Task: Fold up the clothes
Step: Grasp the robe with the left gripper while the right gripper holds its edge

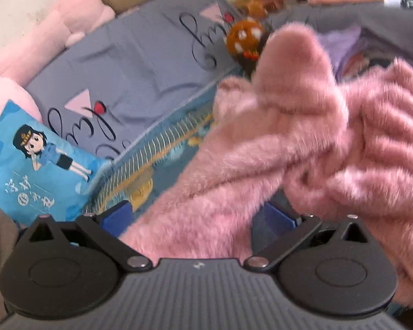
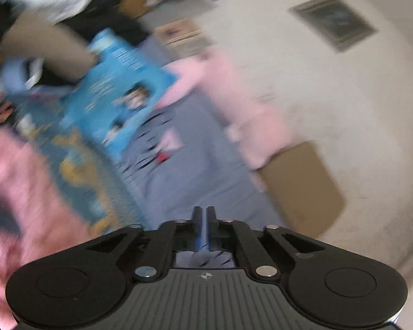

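left gripper: jaws spread, one pink fluffy garment between | right gripper: jaws pressed together | one blue cushion, writing unreadable

Readable marks are few. At the lower left of the left wrist view, a blue cushion carries a cartoon girl in a cap and, below her, a slanted line of white Chinese characters too small to make out, plus white lettering cut off at the frame's left edge. The grey bedsheet bears looping black script that cannot be read. The right wrist view is too blurred for any text.
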Available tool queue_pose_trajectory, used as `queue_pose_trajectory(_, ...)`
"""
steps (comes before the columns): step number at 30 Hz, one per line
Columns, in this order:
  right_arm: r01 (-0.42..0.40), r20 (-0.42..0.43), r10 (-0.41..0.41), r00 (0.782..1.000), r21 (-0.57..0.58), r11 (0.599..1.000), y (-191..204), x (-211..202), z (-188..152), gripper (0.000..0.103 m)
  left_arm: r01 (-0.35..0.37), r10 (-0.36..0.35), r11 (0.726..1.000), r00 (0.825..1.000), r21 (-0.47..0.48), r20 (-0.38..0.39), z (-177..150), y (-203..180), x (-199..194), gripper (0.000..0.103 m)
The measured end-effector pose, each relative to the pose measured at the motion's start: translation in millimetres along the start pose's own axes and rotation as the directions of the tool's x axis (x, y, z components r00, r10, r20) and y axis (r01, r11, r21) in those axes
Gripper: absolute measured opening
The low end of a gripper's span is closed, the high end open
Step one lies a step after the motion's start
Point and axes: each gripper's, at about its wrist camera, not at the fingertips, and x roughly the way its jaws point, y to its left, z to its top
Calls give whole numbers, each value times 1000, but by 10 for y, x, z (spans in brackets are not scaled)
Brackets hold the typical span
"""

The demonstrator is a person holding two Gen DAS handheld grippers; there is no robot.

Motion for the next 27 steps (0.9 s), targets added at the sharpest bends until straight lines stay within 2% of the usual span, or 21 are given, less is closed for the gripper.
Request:
queue_pose_trajectory(1,-47,-28,46,999,-30,998,115,54,-83,7,4,-3,1000,1000,16,-9,-15,-36,12,103)
queue_pose_trajectory(3,-128,-84,118,989,-129,983,419,181,-289,16,16,-15,999,1000,49,-20,-39,-102,25,103)
queue_pose_trajectory(4,-149,-100,130,986,-210,966,590,227,-403,28,24,-23,998,1000,59,-19,-51,-131,16,103)
queue_pose_trajectory(5,-170,-118,141,983,-289,942,760,273,-517,35,33,-31,997,999,69,-19,-64,-160,8,103)
queue_pose_trajectory(7,-177,-144,125,982,-444,879,1045,357,-728,40,40,-38,996,999,84,-21,-79,-208,-5,103)
queue_pose_trajectory(9,-179,-142,121,982,-531,828,1191,415,-862,52,40,-38,995,999,96,-25,-95,-250,-24,103)
queue_pose_trajectory(10,-183,-136,128,982,-562,807,1234,440,-903,65,39,-37,994,999,99,-26,-95,-258,-20,103)
queue_pose_trajectory(11,-188,-126,141,982,-590,785,1258,460,-924,70,34,-31,994,999,102,-25,-89,-267,-14,103)
queue_pose_trajectory(13,-166,-87,145,986,-669,725,1302,505,-954,71,18,-16,994,1000,110,-19,-83,-281,-9,103)
queue_pose_trajectory(17,-91,13,185,983,-835,542,1369,614,-1032,77,27,-24,992,999,123,-27,-72,-307,12,103)
queue_pose_trajectory(19,-98,5,214,977,-880,465,1390,708,-1050,77,28,-24,991,999,131,-35,-83,-331,26,103)
queue_pose_trajectory(21,-145,-41,241,970,-890,432,1391,789,-1027,64,29,-24,990,999,139,-40,-95,-348,37,103)
queue_pose_trajectory(22,-183,-75,248,966,-874,450,1373,835,-976,31,30,-25,990,999,135,-38,-102,-344,31,103)
queue_pose_trajectory(23,-228,-113,245,963,-828,513,1317,876,-869,8,30,-26,991,999,131,-36,-109,-339,24,103)
queue_pose_trajectory(25,-260,-135,227,964,-640,723,1075,937,-569,8,30,-26,992,999,125,-35,-127,-329,11,103)
queue_pose_trajectory(26,-240,-117,210,971,-536,809,921,927,-422,8,30,-25,992,999,123,-36,-137,-324,5,103)
queue_pose_trajectory(27,-209,-96,185,978,-450,869,777,896,-294,8,19,-14,992,999,128,-37,-150,-320,10,103)
